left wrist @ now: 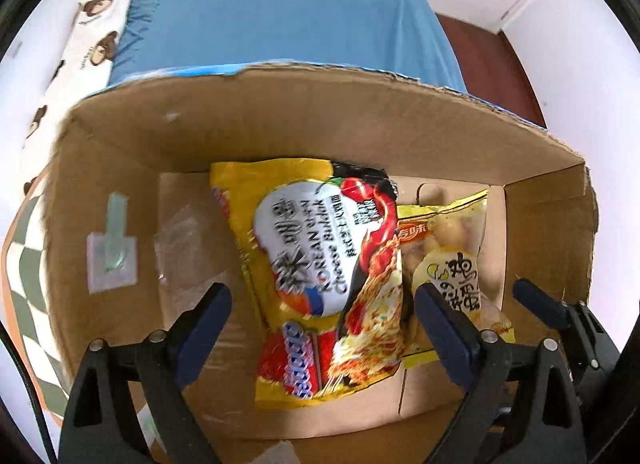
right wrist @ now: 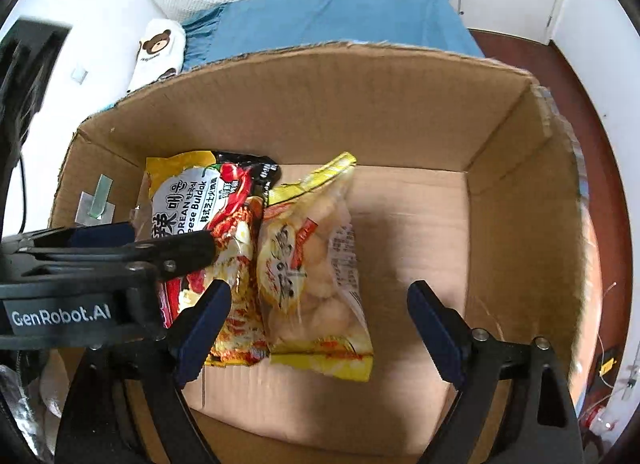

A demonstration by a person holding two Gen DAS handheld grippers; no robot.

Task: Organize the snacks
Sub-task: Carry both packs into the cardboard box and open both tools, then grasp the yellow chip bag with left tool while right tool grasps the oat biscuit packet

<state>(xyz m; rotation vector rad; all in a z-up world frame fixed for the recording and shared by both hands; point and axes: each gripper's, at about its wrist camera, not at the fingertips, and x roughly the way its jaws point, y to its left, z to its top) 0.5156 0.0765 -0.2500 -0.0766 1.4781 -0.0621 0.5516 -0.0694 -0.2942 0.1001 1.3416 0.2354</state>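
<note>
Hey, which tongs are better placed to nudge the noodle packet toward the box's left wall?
Probably the left tongs: they hang open right over the noodle packet. The right tongs, also open, straddle the yellow snack bag beside it in the cardboard box.

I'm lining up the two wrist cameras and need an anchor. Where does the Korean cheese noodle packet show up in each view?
Left wrist: the noodle packet lies centre frame on the box floor, between the left gripper fingers.
Right wrist: the noodle packet sits left of centre, partly behind the other gripper's black arm.
Shared landmark: the yellow snack bag lying against the packet's right edge.
</note>
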